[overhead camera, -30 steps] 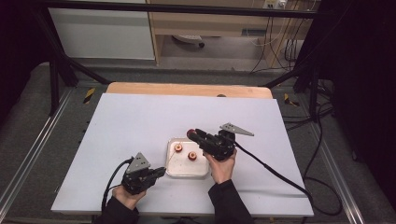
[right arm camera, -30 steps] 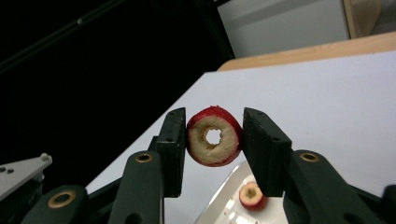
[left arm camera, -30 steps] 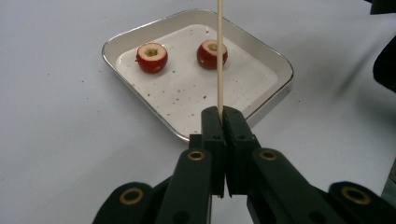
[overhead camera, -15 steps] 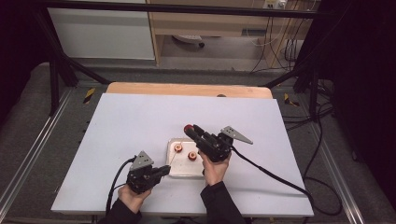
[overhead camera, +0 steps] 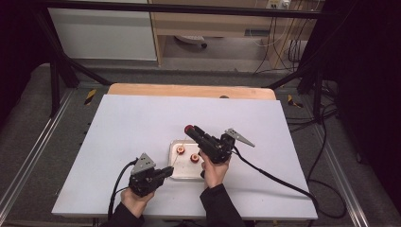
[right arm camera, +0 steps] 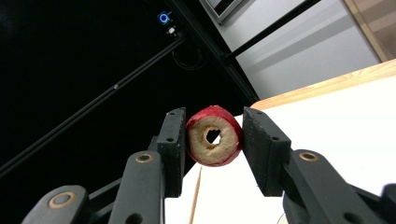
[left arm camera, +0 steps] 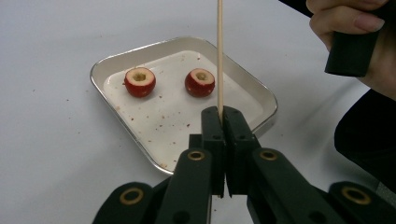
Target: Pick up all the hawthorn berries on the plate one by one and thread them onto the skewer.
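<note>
Leftward and up toward eleven o'clock drifted the right hand-held gripper (overhead camera: 190, 129), clamped on a cored fruit (right arm camera: 214, 135) — nearer the skewer (left arm camera: 220, 56) pinched in the closed left hand-held gripper (left arm camera: 223, 114) above the tray (left arm camera: 116, 60), so threading looked next.

Open table all round tray (overhead camera: 176, 174)

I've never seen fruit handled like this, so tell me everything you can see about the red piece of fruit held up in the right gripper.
The red fruit piece is a small round slice with glossy red skin and pale, cream-coloured flesh on its cut face. A hole runs through its middle where the core has been removed. The right gripper holds it by its skin between the two black jaws, cut face toward the camera. In the high view it is lifted above the white table, beyond the metal tray. The thin wooden skewer in the left gripper is apart from it.
</note>
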Demonstrator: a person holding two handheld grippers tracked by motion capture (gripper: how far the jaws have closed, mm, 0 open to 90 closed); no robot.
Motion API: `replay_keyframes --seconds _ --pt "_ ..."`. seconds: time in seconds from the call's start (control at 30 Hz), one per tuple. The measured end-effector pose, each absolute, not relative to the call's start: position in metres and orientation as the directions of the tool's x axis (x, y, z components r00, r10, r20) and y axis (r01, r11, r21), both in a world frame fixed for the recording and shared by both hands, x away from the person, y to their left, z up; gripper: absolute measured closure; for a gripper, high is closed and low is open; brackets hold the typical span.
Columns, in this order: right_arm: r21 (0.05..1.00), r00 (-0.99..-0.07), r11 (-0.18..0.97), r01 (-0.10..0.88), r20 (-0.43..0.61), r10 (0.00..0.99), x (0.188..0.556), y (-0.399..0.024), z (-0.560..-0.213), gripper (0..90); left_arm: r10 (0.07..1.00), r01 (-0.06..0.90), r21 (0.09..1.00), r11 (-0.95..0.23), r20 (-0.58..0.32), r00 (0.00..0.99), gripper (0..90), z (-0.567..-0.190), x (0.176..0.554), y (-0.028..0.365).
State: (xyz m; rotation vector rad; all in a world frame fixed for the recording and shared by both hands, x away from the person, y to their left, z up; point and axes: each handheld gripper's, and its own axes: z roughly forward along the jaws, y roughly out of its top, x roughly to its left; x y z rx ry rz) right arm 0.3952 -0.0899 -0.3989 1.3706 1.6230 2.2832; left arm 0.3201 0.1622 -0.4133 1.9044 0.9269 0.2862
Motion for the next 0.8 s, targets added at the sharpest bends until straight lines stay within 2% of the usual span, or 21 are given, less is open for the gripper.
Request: replay_keyframes --seconds 0.8 --pt "0.755 -0.615 -0.471 0.457 0.651 0.445 0.3942 -0.0884 -0.4008 61.6 0.713 0.480 0.843 -0.242 -0.181 0.677 88.2 -0.4145 0.3208 0.1621"
